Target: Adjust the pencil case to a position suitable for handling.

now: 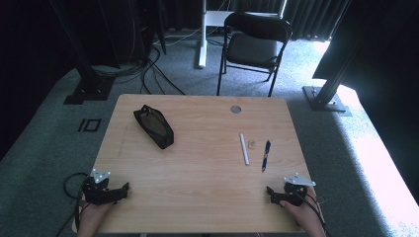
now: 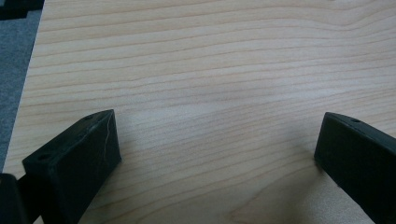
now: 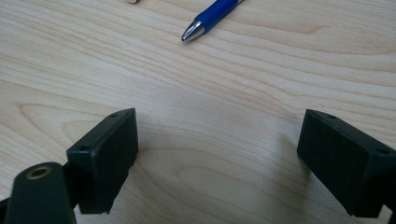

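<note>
A black mesh pouch (image 1: 154,126) lies on the left half of the wooden table (image 1: 197,168). On the right half lie a white pen (image 1: 244,148), a small pale bit (image 1: 251,143) beside it, and a blue pen (image 1: 266,155). My left gripper (image 1: 111,191) rests at the table's near left corner, open, with bare wood between its jaws (image 2: 215,140). At the near right corner my right gripper (image 1: 276,195) is open too, nothing between its jaws (image 3: 217,144); the blue pen's silver tip (image 3: 192,31) lies just ahead of it.
A round grommet (image 1: 235,109) sits near the table's far edge. Behind the table stand a black folding chair (image 1: 254,44), a white desk leg (image 1: 202,34) and black frame posts (image 1: 86,74) with cables on grey carpet.
</note>
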Demonstrator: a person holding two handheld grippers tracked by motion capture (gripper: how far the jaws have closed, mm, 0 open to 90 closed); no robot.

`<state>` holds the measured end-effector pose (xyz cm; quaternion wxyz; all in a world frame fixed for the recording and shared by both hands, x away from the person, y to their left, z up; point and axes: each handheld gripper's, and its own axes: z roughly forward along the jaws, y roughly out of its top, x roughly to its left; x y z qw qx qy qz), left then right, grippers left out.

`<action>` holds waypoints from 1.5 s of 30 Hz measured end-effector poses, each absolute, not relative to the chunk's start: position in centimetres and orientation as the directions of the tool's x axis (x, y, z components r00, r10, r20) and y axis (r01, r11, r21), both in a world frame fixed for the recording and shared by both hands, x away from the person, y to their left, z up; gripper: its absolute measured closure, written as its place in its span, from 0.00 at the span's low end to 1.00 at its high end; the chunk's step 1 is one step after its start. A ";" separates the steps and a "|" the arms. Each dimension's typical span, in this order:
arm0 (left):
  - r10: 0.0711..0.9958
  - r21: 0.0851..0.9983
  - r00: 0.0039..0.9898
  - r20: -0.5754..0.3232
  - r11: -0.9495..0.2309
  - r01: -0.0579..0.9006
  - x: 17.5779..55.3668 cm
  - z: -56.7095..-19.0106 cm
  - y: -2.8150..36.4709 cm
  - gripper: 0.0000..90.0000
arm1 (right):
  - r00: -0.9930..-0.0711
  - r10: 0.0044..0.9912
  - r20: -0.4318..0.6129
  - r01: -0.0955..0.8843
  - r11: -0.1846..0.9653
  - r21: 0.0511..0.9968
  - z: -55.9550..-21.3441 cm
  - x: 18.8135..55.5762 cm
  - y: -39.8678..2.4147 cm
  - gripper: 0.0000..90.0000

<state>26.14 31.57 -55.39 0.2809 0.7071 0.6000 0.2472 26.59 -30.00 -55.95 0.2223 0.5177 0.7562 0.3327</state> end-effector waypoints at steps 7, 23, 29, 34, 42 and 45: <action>0.987 0.694 0.158 0.012 -0.122 0.710 26.1 -55.4 31.6 0.00 | -0.365 0.931 0.008 0.635 0.242 0.733 -56.0 26.6 -30.0 0.14; 0.987 0.694 0.157 0.012 -0.122 0.710 26.1 -55.4 31.6 0.00 | -0.359 0.933 0.023 0.639 0.228 0.735 -55.8 26.7 -29.7 0.14; 0.987 0.694 0.157 0.012 -0.122 0.710 26.1 -55.4 31.6 0.00 | -0.375 0.927 0.024 0.619 0.231 0.751 -54.9 27.0 -29.1 0.15; 0.987 0.694 0.158 0.012 -0.122 0.710 26.1 -55.4 31.6 0.00 | -0.388 0.922 0.017 0.595 0.237 0.768 -54.1 27.6 -28.3 0.15; 0.987 0.694 0.158 0.012 -0.122 0.710 26.1 -55.4 31.6 0.00 | -0.419 0.908 0.013 0.559 0.247 0.792 -52.4 28.6 -26.9 0.15; 0.987 0.694 0.158 0.012 -0.122 0.710 26.1 -55.4 31.6 0.00 | -0.430 0.902 0.019 0.554 0.247 0.795 -52.0 28.8 -26.5 0.15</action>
